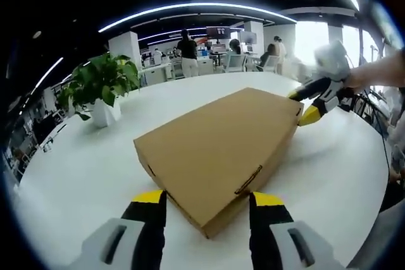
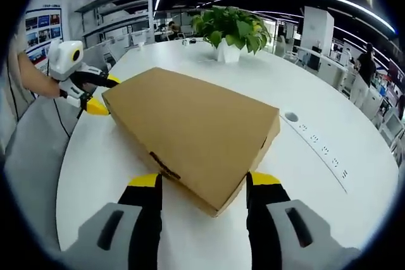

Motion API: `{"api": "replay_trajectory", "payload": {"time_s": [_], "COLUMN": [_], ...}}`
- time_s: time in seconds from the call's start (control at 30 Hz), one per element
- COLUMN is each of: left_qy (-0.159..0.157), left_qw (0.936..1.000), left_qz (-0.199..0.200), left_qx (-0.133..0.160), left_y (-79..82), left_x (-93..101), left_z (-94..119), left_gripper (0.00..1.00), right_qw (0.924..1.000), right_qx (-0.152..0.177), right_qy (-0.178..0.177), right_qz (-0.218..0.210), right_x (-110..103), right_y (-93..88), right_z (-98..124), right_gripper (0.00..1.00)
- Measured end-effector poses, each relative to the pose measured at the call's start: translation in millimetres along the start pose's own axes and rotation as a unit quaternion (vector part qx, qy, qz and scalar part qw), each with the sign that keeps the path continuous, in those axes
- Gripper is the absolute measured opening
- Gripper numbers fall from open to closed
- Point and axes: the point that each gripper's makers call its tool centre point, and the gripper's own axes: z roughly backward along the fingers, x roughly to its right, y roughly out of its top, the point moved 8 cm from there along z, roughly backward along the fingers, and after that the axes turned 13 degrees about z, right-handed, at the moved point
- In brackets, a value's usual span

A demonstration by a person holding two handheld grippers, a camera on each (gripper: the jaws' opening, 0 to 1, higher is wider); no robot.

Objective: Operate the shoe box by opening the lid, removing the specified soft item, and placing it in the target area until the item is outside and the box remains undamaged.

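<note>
Cardboard, plain brown: the shoe box (image 1: 218, 156) lies flat on the white table (image 1: 82, 175) with its lid down, occupying the centre of the left gripper view. The left gripper (image 1: 209, 203) stands released at the bottom centre of that frame, its yellow-tipped black jaws spread on either side of the box's near corner, not pressing it. At the right edge of the same frame the right gripper (image 1: 304, 107) sits at the box's far corner, jaws parted about that corner.

From the right gripper view, the shoe box (image 2: 196, 134) again fills the centre, its near corner between the spread jaws of the right gripper (image 2: 202, 184) at bottom centre. The left gripper (image 2: 101, 96) appears at the left of the frame against the far corner. A potted plant (image 2: 229, 30) stands at top centre on the table (image 2: 329, 118). Sockets (image 2: 323, 150) are set into the table at right.
</note>
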Motion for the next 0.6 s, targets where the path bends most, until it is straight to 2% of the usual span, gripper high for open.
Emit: {"api": "replay_trajectory", "payload": {"time_s": [0.6], "left_qy": [-0.012], "left_qw": [0.9996], "left_qz": [-0.005], "left_qx": [-0.023], "left_y": [-1.9], "left_x": [-21.4], "left_z": [11.1], "left_gripper": [0.50], "right_qw": [0.9987], "right_qx": [-0.005], "right_qy": [-0.039], "right_qz": [-0.033], "right_x": [-36.4], "right_y": [7.7], "right_z": [-0.8], "right_gripper": [0.49]}}
